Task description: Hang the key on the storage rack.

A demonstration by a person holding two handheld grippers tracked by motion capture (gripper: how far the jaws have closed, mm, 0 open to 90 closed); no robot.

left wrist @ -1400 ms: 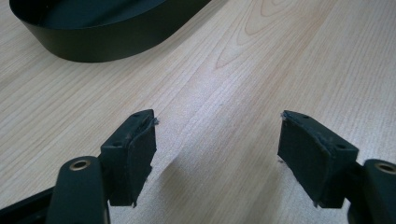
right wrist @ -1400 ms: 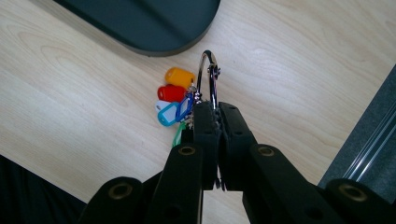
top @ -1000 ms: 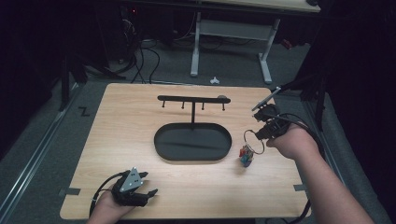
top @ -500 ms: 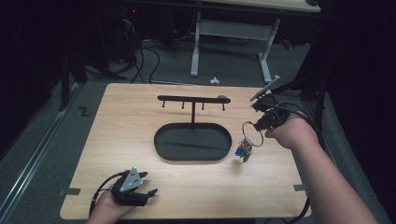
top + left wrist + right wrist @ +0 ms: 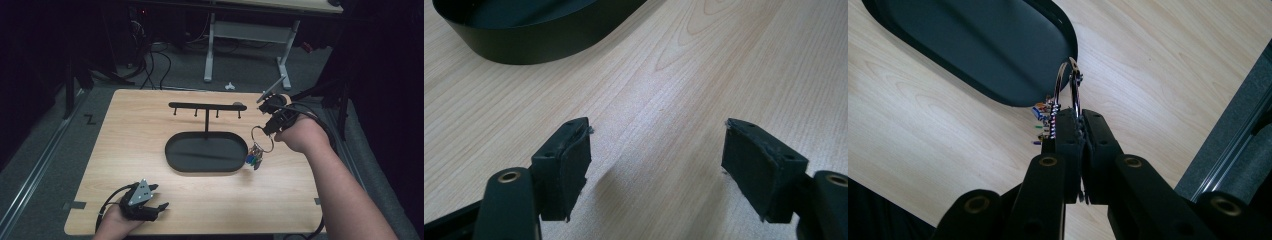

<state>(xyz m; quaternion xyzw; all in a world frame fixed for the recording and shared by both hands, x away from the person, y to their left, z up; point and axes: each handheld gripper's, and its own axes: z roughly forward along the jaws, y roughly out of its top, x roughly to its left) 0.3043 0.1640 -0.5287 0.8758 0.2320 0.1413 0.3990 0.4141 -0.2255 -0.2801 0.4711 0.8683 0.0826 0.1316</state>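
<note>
— So, how far is it?
— Near the front edge the left gripper [image 5: 150, 206] rests on the table [image 5: 125, 150], jaws spread, holding nothing.
— And farther?
— The right gripper [image 5: 266, 127] pinches the key ring [image 5: 261, 137], lifted beside the tray [image 5: 175, 165]. I judge hanging it on the rack [image 5: 205, 106] is left.

Right gripper view: my closed jaws covering lower arc of key ring [image 5: 1071, 85]; keys [image 5: 1044, 122] bunching behind left jaw, too small and blurred for counting. Black tray [image 5: 973, 45] running off top edge. Left gripper view: tray [image 5: 531, 30] getting cut off at top. High view: my left hand [image 5: 115, 222] running off bottom edge.
</note>
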